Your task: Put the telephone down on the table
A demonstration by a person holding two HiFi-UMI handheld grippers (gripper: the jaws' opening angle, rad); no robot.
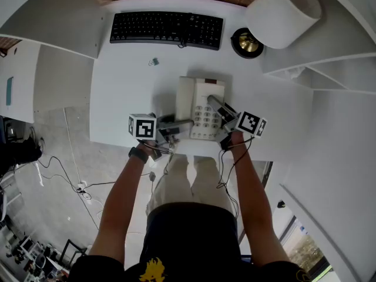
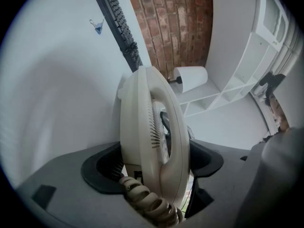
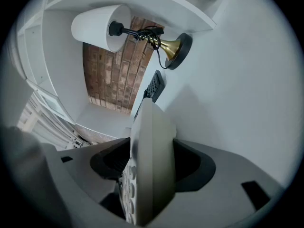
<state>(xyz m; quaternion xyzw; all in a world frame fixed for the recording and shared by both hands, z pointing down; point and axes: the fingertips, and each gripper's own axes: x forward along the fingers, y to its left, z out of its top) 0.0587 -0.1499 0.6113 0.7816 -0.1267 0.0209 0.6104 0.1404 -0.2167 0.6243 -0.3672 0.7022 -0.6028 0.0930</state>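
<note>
The telephone (image 1: pixel 197 98) is held from both sides over the white table (image 1: pixel 129 81), near its front edge. Its handset end is clamped by the left gripper (image 1: pixel 175 126) at 8 o'clock, and its keypad edge by the right gripper (image 1: pixel 218 107) at 4 o'clock. A black keyboard (image 1: pixel 166 28) is seen at 11 o'clock from it and a lamp (image 1: pixel 282 10) at 1 o'clock. Contact with the table cannot be told.

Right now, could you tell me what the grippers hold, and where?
Both hold the telephone: left gripper clamps its handset side, right gripper its keypad edge.
</note>
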